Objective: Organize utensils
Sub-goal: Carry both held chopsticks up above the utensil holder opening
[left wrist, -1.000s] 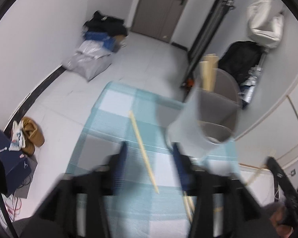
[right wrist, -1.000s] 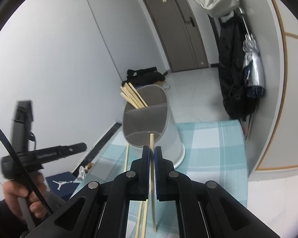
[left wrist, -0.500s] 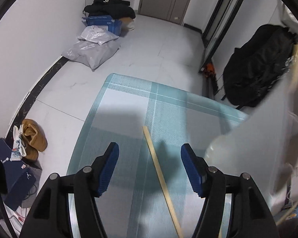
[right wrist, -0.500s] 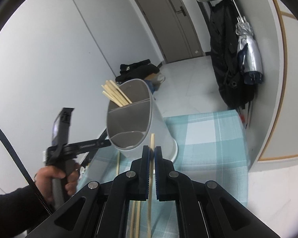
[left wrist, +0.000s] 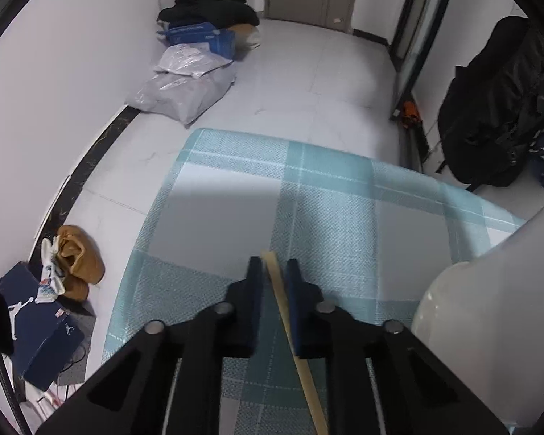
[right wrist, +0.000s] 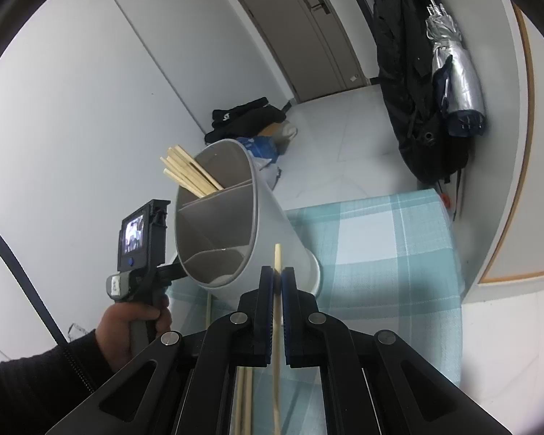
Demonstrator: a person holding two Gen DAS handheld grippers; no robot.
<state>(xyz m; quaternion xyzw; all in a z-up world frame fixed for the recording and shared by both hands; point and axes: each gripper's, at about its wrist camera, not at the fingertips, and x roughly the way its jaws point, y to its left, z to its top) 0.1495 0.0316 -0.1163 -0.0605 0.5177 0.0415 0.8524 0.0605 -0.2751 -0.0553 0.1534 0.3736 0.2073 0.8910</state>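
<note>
My right gripper is shut on a wooden chopstick and holds it just in front of the grey-white utensil holder. Several chopsticks stand in the holder's far compartment. More chopsticks lie on the cloth below. In the left wrist view my left gripper has narrowed around a chopstick lying on the checked cloth; a small gap shows on the left side. The holder's wall is at the right. My left hand with its gripper handle is beside the holder.
The table has a blue-checked cloth. On the floor are bags and clothes, a shoe box, and shoes. A black coat and a folded umbrella hang at the right.
My left gripper moved down onto the lying chopstick and its jaws closed in around it. My right gripper, still holding its chopstick, moved closer to the holder.
</note>
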